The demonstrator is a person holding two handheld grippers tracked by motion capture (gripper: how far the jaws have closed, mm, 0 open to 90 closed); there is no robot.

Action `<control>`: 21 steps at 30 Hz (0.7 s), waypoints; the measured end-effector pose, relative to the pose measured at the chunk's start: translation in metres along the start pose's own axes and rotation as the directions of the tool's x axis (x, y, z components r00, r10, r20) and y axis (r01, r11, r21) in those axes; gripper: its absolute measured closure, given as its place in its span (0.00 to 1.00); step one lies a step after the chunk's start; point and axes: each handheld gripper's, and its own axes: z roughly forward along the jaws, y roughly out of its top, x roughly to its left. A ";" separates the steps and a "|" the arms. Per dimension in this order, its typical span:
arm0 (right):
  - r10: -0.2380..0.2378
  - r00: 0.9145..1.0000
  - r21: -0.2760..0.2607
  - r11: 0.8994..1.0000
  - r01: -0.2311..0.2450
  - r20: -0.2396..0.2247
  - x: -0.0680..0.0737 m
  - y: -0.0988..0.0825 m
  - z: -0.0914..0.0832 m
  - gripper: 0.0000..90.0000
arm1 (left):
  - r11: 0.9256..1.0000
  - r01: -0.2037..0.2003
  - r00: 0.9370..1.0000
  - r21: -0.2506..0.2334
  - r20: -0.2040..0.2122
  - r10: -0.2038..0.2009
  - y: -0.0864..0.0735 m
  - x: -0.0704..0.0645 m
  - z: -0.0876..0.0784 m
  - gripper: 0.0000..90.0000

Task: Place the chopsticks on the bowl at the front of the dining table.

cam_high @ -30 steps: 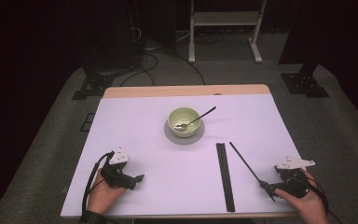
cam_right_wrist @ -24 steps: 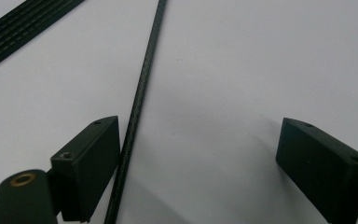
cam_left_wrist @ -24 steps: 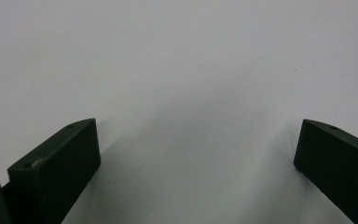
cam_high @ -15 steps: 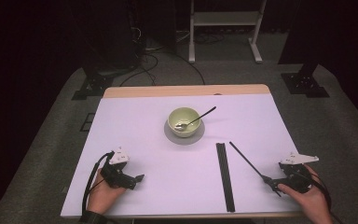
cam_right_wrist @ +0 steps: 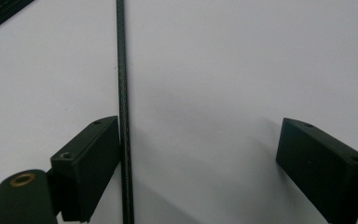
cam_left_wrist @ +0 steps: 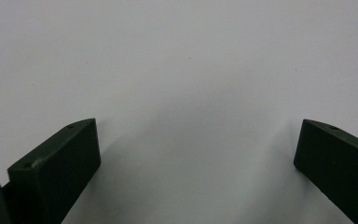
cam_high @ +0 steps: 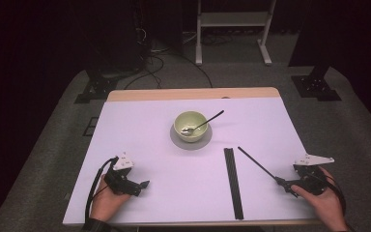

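Chopstick [cam_right_wrist: 122,93] is the word that fits the thin black rod lying loose on the white table [cam_high: 140,130], and it sits right at the right gripper [cam_high: 286,185], whose jaws stand wide apart with nothing clamped between them. In the right gripper view the rod runs straight up between the jaws, touching the inner face of the left-hand jaw and well clear of the other, so its long axis lies along the gripper's own reach and not across it. From above, the chopstick [cam_high: 256,164] slants away from that gripper toward the table's middle, its far tip near the top of a flat black strip [cam_high: 233,181] that lies lengthwise just beside it. Farther off stands the green bowl [cam_high: 190,125] with a spoon [cam_high: 206,121] in it. The left gripper [cam_high: 137,185], jaws also spread over bare table, rests well apart, so the right hand is plainly the nearer one.
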 end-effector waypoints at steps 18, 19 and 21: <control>0.011 1.000 0.005 1.000 -0.011 -0.010 -0.012 0.002 0.002 0.14 | 1.000 0.000 1.000 0.001 0.000 0.000 0.000 0.000 0.000 0.00; 0.012 1.000 0.006 1.000 -0.012 -0.012 -0.012 0.002 0.002 0.15 | 1.000 0.000 1.000 0.000 0.000 0.000 0.000 0.000 0.000 0.00; 0.016 0.999 -0.004 1.000 -0.016 -0.030 -0.012 0.004 0.001 0.18 | 1.000 0.000 1.000 0.001 0.000 0.000 0.000 0.000 0.000 0.00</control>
